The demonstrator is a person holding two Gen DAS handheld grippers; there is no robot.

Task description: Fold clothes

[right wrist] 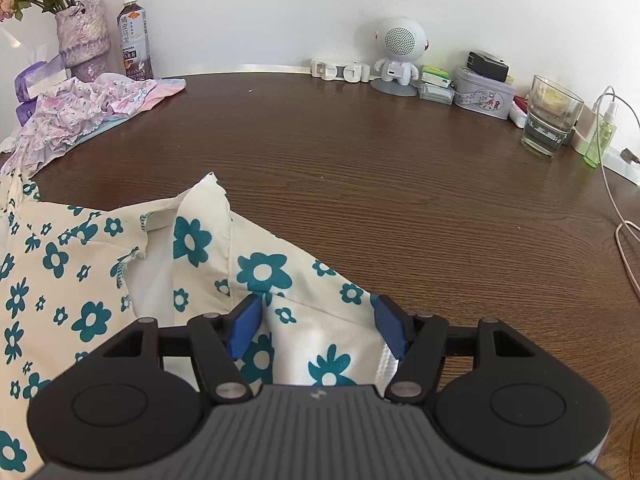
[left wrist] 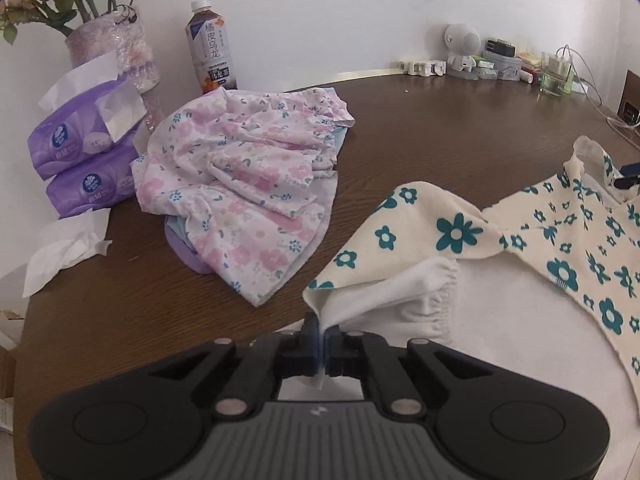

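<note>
Left wrist view: the left gripper [left wrist: 323, 338] is clenched on a corner of the cream garment [left wrist: 520, 232], a light top w/ teal flower print. The pinched corner is lifted off the table [left wrist: 440, 120]; the white inside of the fabric shows, plus a gathered elastic cuff [left wrist: 436, 300] just beside the jaws. From there the cloth runs right across the dark wood tabletop, partly raised, not flat. Its collar [left wrist: 588, 156] sits near the far right edge.

Right wrist view: the right gripper [right wrist: 316, 324] has its blue pads [right wrist: 246, 322] spread wide, released, w/ a hump of the same garment between them. Whether either pad touches the cloth, I cannot tell. The collar stands up ahead & left of the jaws.

Further left, near the wall: a rumpled pink floral garment [left wrist: 240, 184] in a loose pile, well apart from the cream one. Behind it are purple tissue packs [left wrist: 80, 148], a tea bottle [left wrist: 210, 48] & a vase [left wrist: 112, 48] of flowers. Along the back wall sit a small white speaker figure [right wrist: 400, 50], a tin [right wrist: 484, 94] & a glass [right wrist: 552, 116].

Judgement on the step in hand: this looks like an early sleeve or side fold. To do it well, the right side likely needs to close on the edge opposite the held corner, so both ends carry over together. Keep the cloth taut btwn the two grips, lay it down low & smooth so no crease is trapped. Risk: the thin pinch on the left may slip if pulled hard.
</note>
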